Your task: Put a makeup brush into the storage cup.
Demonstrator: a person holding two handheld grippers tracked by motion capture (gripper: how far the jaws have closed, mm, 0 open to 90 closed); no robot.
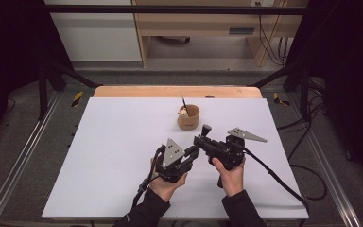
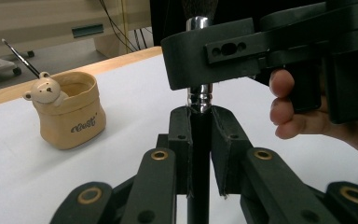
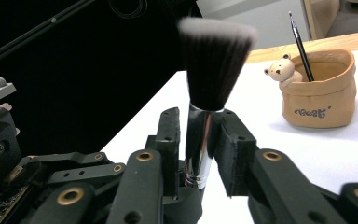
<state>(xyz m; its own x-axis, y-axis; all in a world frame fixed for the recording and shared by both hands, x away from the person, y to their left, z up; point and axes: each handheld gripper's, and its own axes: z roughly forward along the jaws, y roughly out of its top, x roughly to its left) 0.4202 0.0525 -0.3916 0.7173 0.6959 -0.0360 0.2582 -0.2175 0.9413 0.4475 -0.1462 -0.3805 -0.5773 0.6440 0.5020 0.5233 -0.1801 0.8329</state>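
A makeup brush (image 3: 214, 65) with a black bristle head and a silver ferrule stands upright between both grippers, just in front of the pot. My left gripper (image 2: 200, 121) is shut on its black handle (image 2: 199, 158). My right gripper (image 3: 199, 126) is shut on the silver ferrule just under the bristles. In the high view the left gripper (image 1: 194, 150) and the right gripper (image 1: 202, 141) meet tip to tip at mid-table, with the brush head (image 1: 205, 128) sticking up above them.
A tan pot (image 1: 188, 118) with a small bear figure on its rim stands behind the grippers and holds a thin dark brush (image 1: 183, 101). The white table top (image 1: 123, 142) ends at a wooden edge at the back. Cables trail off to the right.
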